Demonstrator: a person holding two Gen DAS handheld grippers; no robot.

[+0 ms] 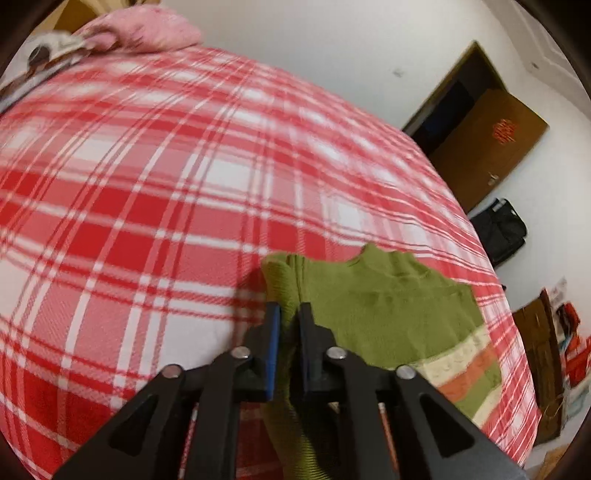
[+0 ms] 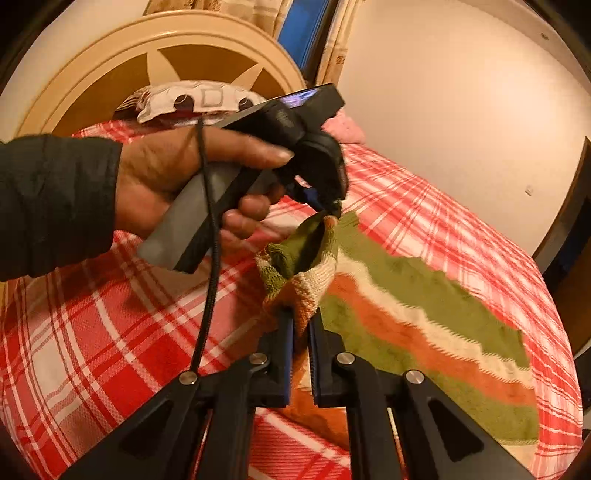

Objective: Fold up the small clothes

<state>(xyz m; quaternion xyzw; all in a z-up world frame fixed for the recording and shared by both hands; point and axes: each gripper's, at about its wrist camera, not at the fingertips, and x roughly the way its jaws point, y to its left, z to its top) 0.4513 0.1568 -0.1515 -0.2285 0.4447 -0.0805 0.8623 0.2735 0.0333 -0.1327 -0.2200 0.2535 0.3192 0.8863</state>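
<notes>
A small green knit sweater with cream and orange stripes lies on the red plaid bed. My left gripper is shut on a ribbed green fold at the sweater's left side. In the right wrist view, a hand holds that left gripper, and a corner of the sweater hangs lifted from its tips. My right gripper is shut on the striped hem, which is bunched and raised off the bed. The rest of the sweater lies flat to the right.
A pink pillow and a patterned cushion sit at the head of the bed by a cream headboard. An open brown door and a black bag are past the bed's right edge. A black cable hangs from the left gripper.
</notes>
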